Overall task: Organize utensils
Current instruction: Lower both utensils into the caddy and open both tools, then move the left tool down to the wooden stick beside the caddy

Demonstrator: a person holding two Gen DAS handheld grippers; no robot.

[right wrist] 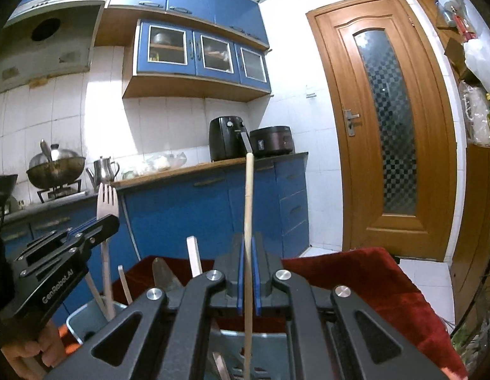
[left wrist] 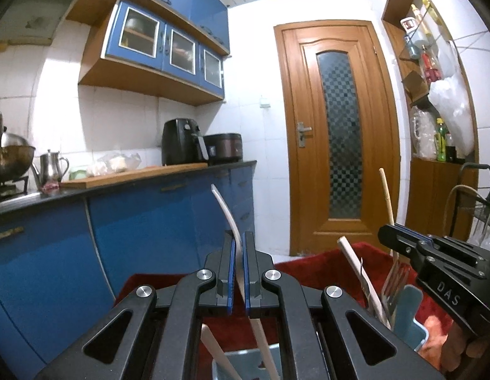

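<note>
Utensil holder (right wrist: 86, 319), blue-grey, on red cloth (right wrist: 371, 272). Left gripper (left wrist: 238, 253): clamped on fork (right wrist: 107, 202), upright, tines up, directly above holder. Right gripper (right wrist: 247, 259): clamped on wooden chopstick (right wrist: 248, 196), long axis vertical, lower end over holder. Both equally near.

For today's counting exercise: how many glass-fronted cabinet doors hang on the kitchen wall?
3, side by side under the solid blue cupboards: left door, middle door, right door.

Blue cabinets (left wrist: 169, 47), white tiled wall (left wrist: 124, 117), wooden door (left wrist: 336, 139).
</note>
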